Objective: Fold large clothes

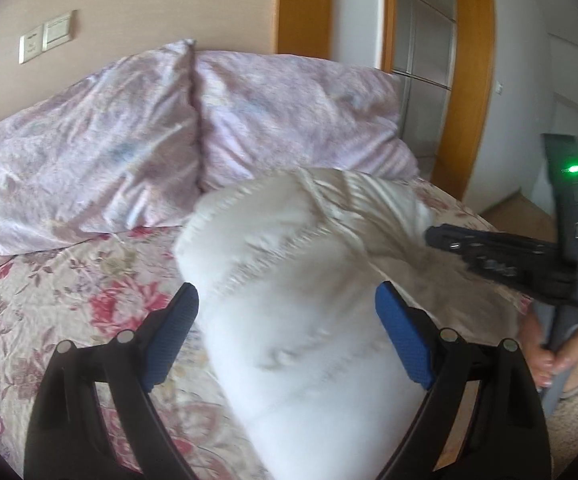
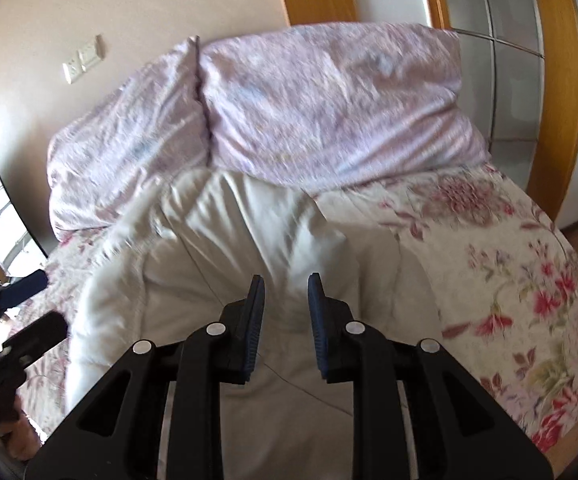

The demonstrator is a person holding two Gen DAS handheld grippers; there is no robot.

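A bulky white fleece garment [image 1: 289,380] with a shiny beige lining [image 2: 289,220] lies bunched on the floral bedspread [image 1: 69,280]. In the left wrist view my left gripper [image 1: 287,292] stands open, its blue pads either side of the white roll; whether they touch it I cannot tell. My right gripper [image 2: 286,280] has its jaws nearly together on a fold of the beige lining, whose creases run into the gap. From the left wrist view the right gripper [image 1: 435,236] comes in from the right, tip at the lining. The left gripper [image 2: 37,308] shows at the left edge of the right wrist view.
A crumpled lilac duvet [image 1: 129,140] is piled at the head of the bed against the beige wall with its switches [image 1: 45,40]. A wooden door frame [image 1: 473,80] and a mirrored wardrobe [image 2: 501,60] stand to the right. A person's hand [image 1: 549,352] grips the right tool's handle.
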